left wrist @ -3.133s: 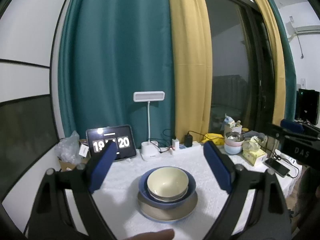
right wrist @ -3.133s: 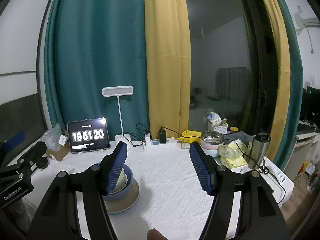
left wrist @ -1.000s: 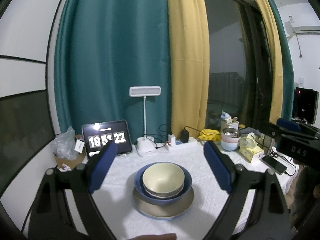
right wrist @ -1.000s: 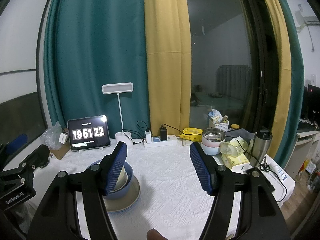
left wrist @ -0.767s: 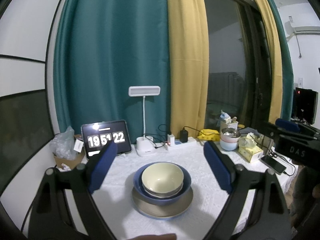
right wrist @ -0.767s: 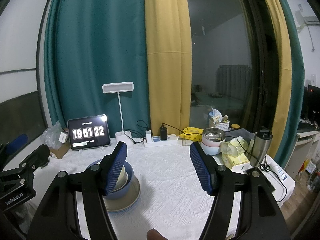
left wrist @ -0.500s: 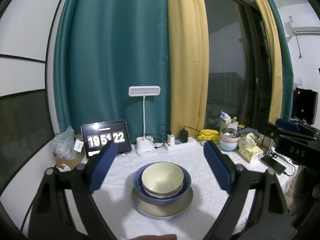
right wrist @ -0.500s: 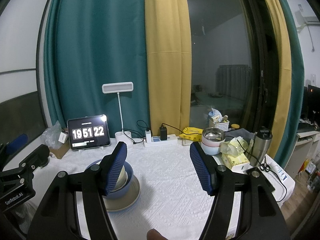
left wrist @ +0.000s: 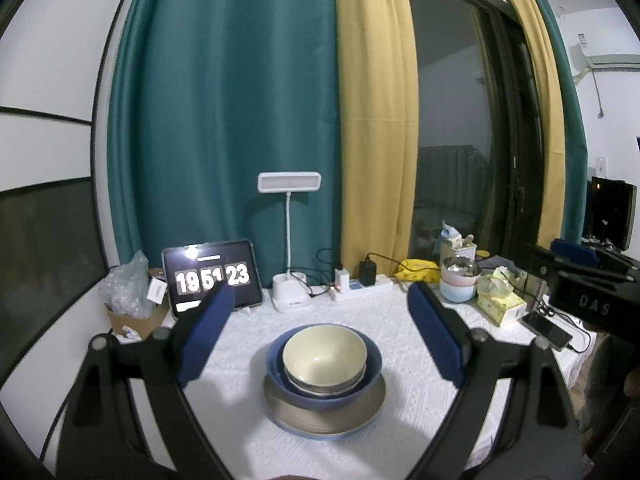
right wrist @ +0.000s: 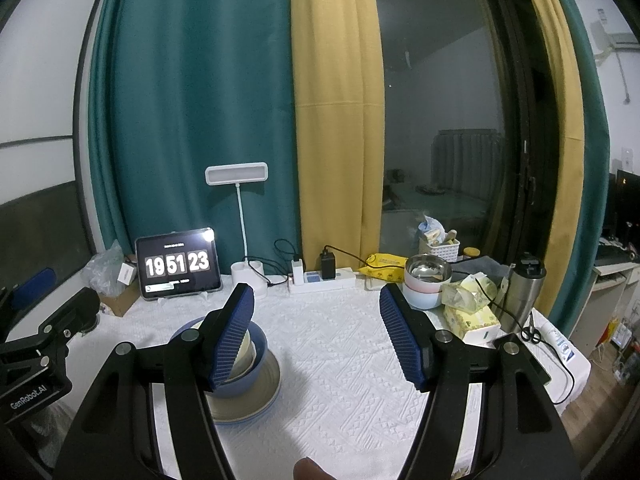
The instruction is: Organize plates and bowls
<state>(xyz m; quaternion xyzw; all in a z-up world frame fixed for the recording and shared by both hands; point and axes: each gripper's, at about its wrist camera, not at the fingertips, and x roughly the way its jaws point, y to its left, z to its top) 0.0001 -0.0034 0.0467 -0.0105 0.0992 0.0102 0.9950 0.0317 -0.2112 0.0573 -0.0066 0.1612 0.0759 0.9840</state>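
A cream bowl (left wrist: 324, 354) is nested inside a blue bowl (left wrist: 280, 376), and both rest on a tan plate with a blue rim (left wrist: 324, 420) on the white tablecloth. My left gripper (left wrist: 320, 320) hangs open above and just short of the stack, with nothing between its blue pads. In the right wrist view the same stack (right wrist: 256, 368) lies at the lower left, half hidden behind my left finger (right wrist: 234, 336). My right gripper (right wrist: 316, 330) is open over bare cloth to the right of the stack.
Along the back stand a tablet clock (left wrist: 212, 276), a white desk lamp (left wrist: 289, 292) and a power strip (right wrist: 322, 278). At the right sit stacked small bowls (right wrist: 426, 284), tissue packs (right wrist: 472, 316), a steel flask (right wrist: 524, 296), scissors and a phone near the table edge.
Only the clock on the tablet has ticked on; both grippers and the stack stay where they were.
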